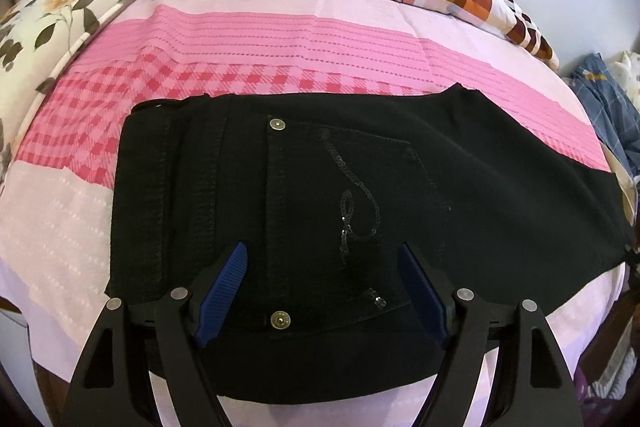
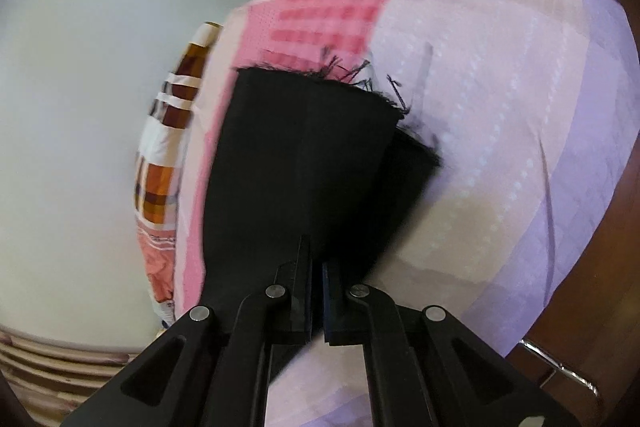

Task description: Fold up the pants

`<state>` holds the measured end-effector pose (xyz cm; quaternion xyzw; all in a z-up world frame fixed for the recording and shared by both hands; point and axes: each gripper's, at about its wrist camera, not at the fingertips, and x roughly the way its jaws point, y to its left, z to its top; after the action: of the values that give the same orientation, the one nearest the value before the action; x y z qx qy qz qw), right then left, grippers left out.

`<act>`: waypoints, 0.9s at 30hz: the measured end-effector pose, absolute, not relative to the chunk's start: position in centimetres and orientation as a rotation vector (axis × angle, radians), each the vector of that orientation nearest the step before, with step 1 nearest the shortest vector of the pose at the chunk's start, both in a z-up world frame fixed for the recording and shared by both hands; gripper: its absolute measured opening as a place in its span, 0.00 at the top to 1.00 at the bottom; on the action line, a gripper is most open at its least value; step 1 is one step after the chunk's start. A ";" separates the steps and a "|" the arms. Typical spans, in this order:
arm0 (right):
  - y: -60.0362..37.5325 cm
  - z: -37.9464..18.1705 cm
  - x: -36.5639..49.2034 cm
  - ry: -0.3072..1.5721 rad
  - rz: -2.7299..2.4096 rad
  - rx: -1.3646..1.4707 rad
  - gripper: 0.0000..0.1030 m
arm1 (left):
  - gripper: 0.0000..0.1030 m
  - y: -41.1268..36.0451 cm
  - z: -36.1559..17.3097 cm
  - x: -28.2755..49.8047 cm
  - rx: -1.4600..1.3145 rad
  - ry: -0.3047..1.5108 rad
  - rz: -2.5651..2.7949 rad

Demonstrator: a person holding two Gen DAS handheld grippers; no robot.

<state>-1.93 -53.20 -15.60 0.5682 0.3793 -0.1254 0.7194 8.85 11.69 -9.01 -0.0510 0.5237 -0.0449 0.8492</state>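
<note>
Pants (image 1: 320,187) of black denim lie flat on the pink patchwork bedspread (image 1: 280,39), already doubled leg on leg. Their seat and sequinned back pocket (image 1: 352,195) sit directly ahead of the left gripper (image 1: 320,279), whose jaws stand released and wide, the lower pocket rivet between them. The right gripper (image 2: 316,291) is clenched on the leg fabric, with the frayed hems (image 2: 360,75) lying well beyond its tips. To fold well, I judge the right hand should lift just enough to clear the bed and carry the hems toward the waistband in line with the side seam, while the left presses the seat down as an anchor.
</note>
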 end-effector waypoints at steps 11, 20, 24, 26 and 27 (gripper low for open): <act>-53.9 -16.7 -2.6 0.777 -0.200 1.434 0.76 | 0.24 13.9 -7.7 7.0 -0.167 1.078 -0.092; -53.1 -17.0 -1.8 0.808 -0.203 1.353 0.97 | 0.24 22.4 -6.1 2.6 -0.349 1.025 0.094; -53.0 -17.1 -1.8 0.798 -0.202 1.357 0.97 | 0.24 25.0 -7.4 0.8 -0.472 1.066 0.084; -53.0 -17.2 -2.0 0.795 -0.204 1.365 0.97 | 0.24 25.0 -8.3 0.7 -0.489 1.098 0.062; -53.0 -17.2 -2.1 0.795 -0.204 1.366 0.97 | 0.25 24.8 -8.6 0.7 -0.486 1.110 0.049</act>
<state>-2.12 -53.02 -17.20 0.6130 0.3566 -0.0914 0.6991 0.71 24.75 -8.63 -0.2284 0.5215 0.0230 0.8218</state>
